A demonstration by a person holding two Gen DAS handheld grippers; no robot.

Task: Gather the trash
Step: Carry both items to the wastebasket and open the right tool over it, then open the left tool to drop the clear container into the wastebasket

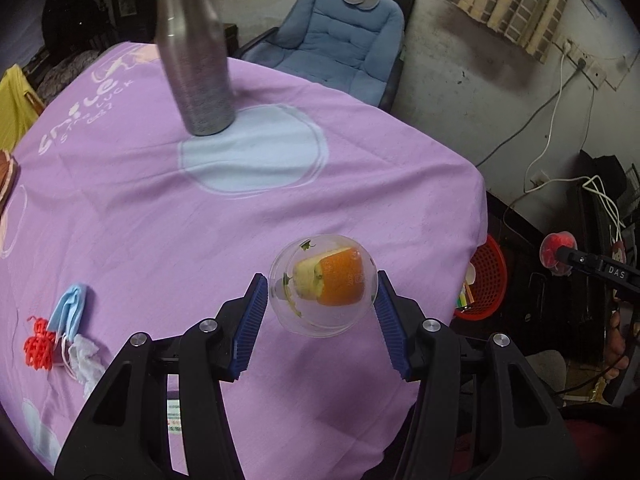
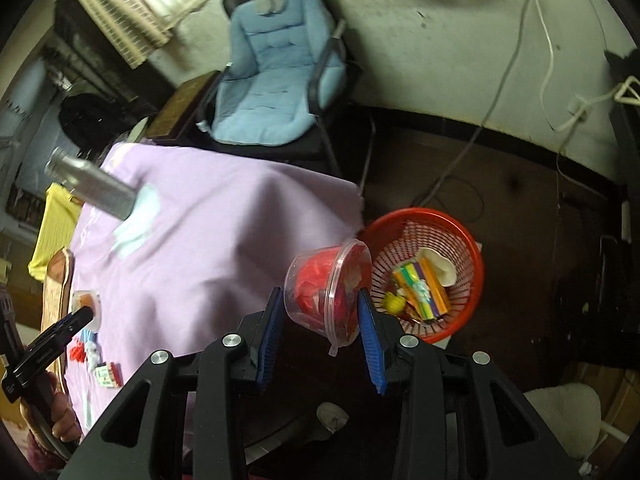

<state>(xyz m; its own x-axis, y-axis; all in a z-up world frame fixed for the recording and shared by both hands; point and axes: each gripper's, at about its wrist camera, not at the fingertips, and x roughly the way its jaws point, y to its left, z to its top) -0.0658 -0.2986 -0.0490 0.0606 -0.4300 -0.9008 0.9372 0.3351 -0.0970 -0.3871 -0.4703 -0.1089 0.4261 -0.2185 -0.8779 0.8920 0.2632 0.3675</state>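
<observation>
A: Where's the trash headed?
B: The red mesh basket (image 2: 424,272), on the floor right of the table.
A: Held?
B: Right gripper (image 2: 320,316) pinches a tilted clear tub (image 2: 328,292) at its rim, beside the basket; left gripper (image 1: 320,308) clamps a thin clear cup (image 1: 324,284) over the table's near right edge. Both light, crushable, slippery: grip the sides gently.

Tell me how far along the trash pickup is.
Partly done: the red basket already holds wrappers. In hand: the left gripper carries a clear cup of fruit scraps, the right gripper a red-filled cup. Left: the mask and red netting.
</observation>
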